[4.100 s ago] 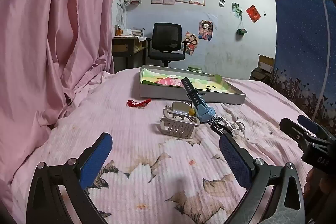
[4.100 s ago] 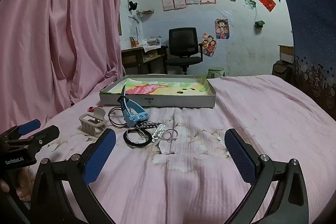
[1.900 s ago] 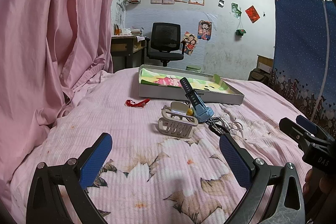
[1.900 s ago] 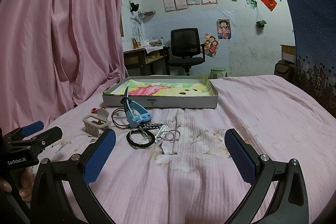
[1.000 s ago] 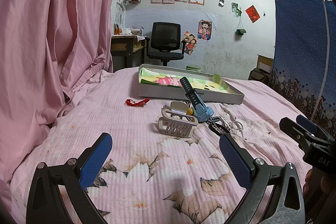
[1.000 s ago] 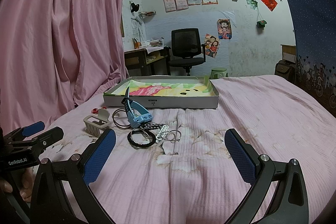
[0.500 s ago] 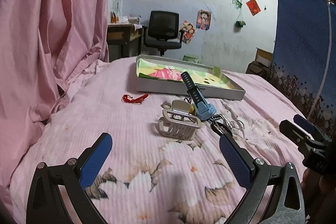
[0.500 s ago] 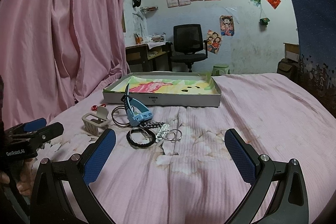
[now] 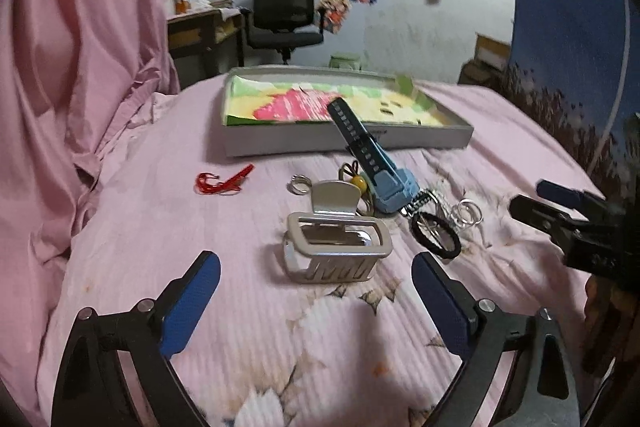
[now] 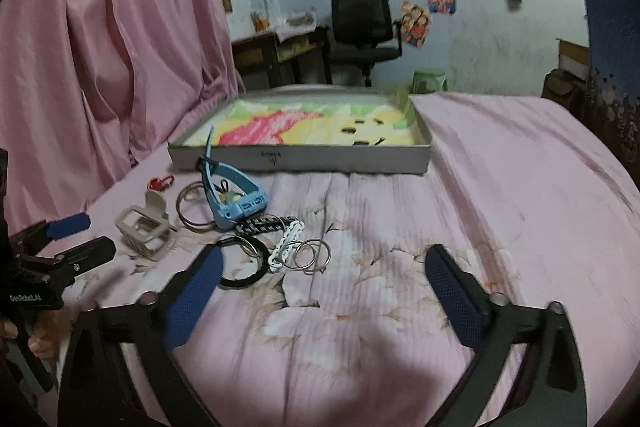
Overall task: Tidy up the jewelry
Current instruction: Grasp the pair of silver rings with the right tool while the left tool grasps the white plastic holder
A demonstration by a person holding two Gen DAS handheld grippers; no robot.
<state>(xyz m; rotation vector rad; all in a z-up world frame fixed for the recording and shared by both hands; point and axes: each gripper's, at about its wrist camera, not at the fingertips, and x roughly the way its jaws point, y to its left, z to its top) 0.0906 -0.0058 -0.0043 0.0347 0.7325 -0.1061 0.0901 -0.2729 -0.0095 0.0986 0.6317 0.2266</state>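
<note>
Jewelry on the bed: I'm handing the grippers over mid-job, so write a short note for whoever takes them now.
Left gripper: empty, jaws closing, aimed at the hair claw.
Right gripper: empty, jaws closing, near the black ring and metal rings.
Blue watch, red string and small ring lie loose on the bedspread.
Done: nothing; the tray holds no jewelry.
Left: move every piece into it.
</note>
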